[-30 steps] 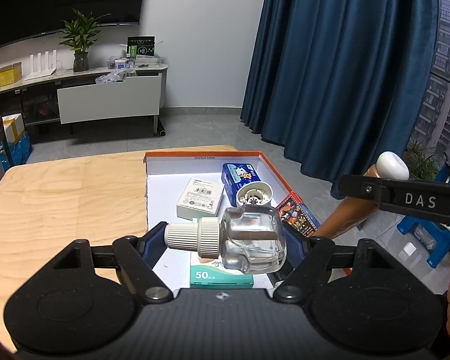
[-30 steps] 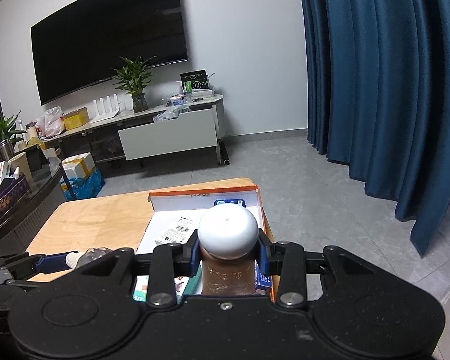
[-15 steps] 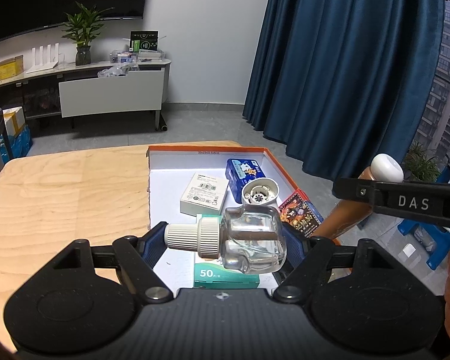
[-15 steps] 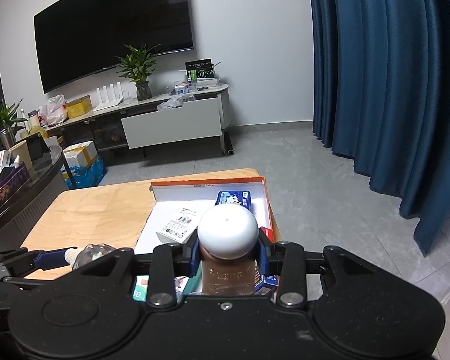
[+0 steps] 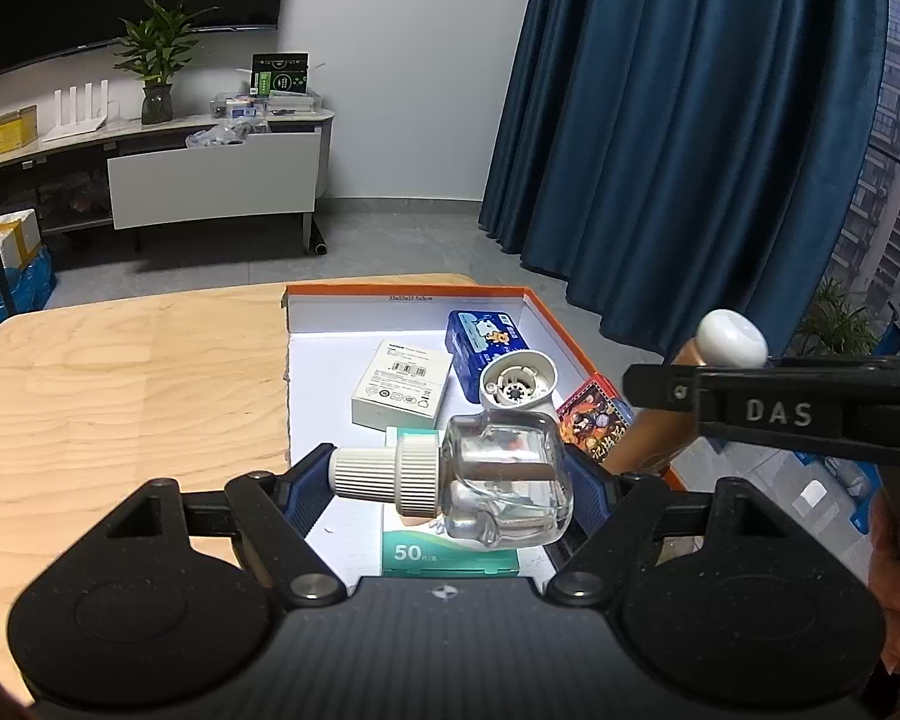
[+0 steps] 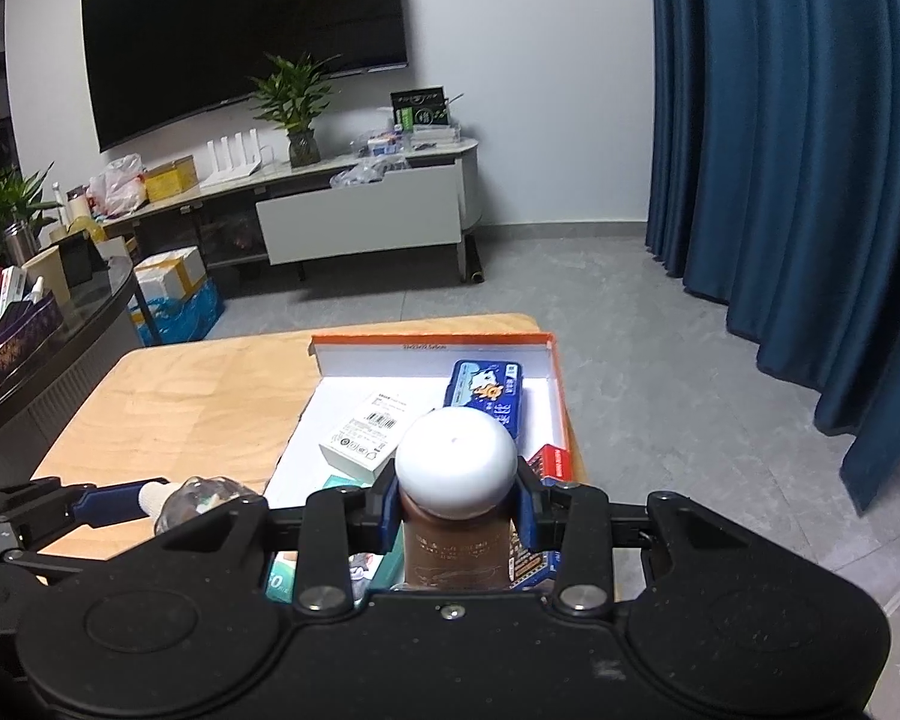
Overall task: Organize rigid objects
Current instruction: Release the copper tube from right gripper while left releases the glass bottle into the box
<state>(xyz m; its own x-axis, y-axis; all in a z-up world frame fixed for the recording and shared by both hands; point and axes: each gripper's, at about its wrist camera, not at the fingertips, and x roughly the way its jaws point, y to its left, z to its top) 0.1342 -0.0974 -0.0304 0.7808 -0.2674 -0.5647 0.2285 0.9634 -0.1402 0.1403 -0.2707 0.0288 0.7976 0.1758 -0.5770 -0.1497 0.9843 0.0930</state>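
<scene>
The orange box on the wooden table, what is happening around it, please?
A person holds a gripper in each hand above the shallow orange-rimmed box on the light wooden table. The left gripper is clamped on a clear glass bottle with a white ribbed cap, held sideways. The right gripper grips a brown bottle with a round white cap. Neither bottle is set down yet. Inside the box lie a white carton, a blue tin and other small packages.

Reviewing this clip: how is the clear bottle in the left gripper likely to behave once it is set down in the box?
The clear bottle looks like rigid glass or hard plastic, so probably slick and breakable if dropped. It is held sideways in the left gripper; its lumpy body would likely rock rather than roll. The tray is already crowded, so it may settle tilted.
</scene>
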